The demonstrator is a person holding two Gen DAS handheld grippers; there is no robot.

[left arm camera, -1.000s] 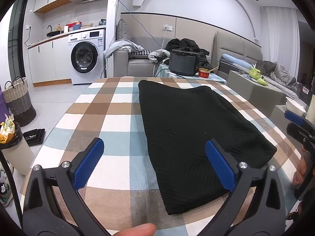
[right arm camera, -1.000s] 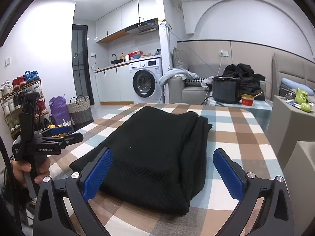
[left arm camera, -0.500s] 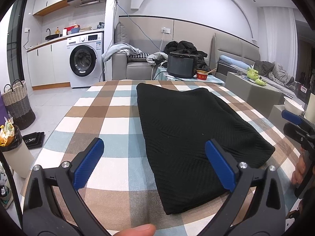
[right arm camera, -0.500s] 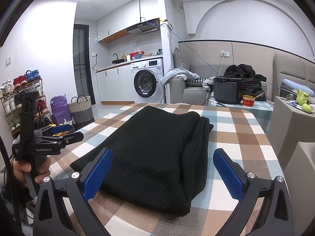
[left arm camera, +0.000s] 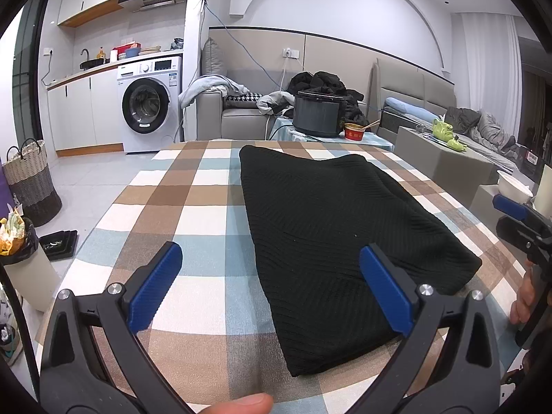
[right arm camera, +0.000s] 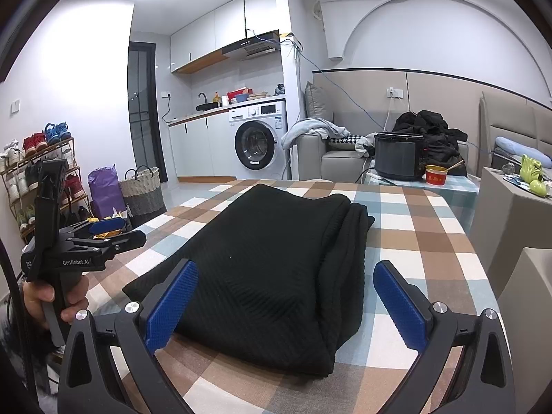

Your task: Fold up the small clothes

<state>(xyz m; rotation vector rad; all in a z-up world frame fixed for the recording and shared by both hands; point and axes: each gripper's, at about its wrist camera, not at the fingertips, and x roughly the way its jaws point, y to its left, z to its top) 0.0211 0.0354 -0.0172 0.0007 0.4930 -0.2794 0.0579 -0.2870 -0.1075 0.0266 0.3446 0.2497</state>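
I am holding my left claw wide open with nothing in it, my right claw wide open too, folded black knit cloth lying flat on the checked tablecloth

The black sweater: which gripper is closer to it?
Right gripper, open, hangs over the black sweater's near end. Left gripper, open, sits mostly beside it over bare tablecloth.

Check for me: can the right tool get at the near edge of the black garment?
Probably yes. The right tool is open, with the black garment just ahead on the table; nothing lies between.
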